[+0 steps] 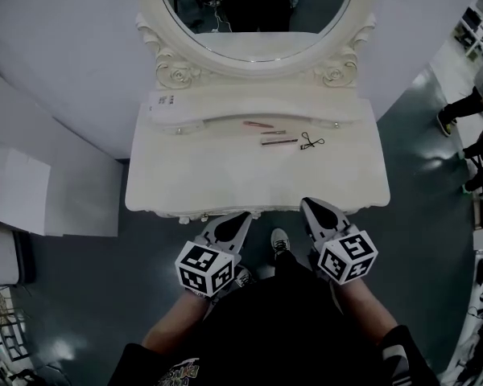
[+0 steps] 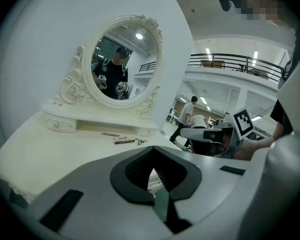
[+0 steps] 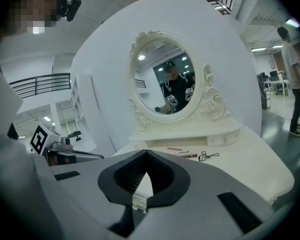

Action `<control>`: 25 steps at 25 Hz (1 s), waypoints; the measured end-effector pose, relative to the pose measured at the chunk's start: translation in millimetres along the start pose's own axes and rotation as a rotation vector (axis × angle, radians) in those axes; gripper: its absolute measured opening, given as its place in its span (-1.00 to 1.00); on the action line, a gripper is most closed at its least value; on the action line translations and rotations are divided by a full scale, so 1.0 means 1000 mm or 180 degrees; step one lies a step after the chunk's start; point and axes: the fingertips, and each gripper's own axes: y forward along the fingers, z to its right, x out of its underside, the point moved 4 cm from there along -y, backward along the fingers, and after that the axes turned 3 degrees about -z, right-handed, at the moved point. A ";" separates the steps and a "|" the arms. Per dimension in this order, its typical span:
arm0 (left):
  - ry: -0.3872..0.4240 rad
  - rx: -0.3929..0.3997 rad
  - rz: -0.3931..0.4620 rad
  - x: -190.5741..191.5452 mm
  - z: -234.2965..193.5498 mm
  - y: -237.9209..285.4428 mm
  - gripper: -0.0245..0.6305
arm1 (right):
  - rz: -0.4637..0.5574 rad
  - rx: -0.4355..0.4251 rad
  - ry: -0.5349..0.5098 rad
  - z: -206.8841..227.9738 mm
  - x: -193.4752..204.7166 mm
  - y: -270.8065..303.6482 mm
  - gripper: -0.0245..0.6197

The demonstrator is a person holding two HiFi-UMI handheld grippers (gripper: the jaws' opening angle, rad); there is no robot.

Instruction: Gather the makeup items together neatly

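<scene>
Loosely spread: pink pencil (image 1: 258,124), dark stick (image 1: 279,141), black wire curler (image 1: 311,141); left gripper (image 1: 240,218) and right gripper (image 1: 311,207) have jaws closed, empty

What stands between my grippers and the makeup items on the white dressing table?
Nothing visible. Only bare white tabletop lies between the left gripper, the right gripper and the pink pencil, dark brown stick and black eyelash curler.
</scene>
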 end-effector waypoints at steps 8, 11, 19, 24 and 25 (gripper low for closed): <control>-0.0047 -0.0184 -0.0064 -0.004 -0.007 0.031 -0.90 | -0.0153 -0.0005 -0.0034 0.043 0.000 0.018 -0.83; -0.0061 -0.0209 -0.0093 -0.005 -0.007 0.045 -0.90 | -0.0203 0.0011 -0.0100 0.062 0.000 0.025 -0.83; -0.0123 -0.0257 -0.0174 -0.002 -0.008 0.077 -0.90 | -0.0479 0.0053 -0.0515 0.122 0.003 0.053 -0.82; -0.0185 -0.0293 -0.0176 -0.002 -0.012 0.093 -0.90 | -0.0767 0.0035 -0.1008 0.160 0.006 0.081 -0.79; -0.0196 -0.0305 -0.0177 -0.003 -0.013 0.096 -0.90 | -0.0828 0.0017 -0.1081 0.167 0.007 0.087 -0.73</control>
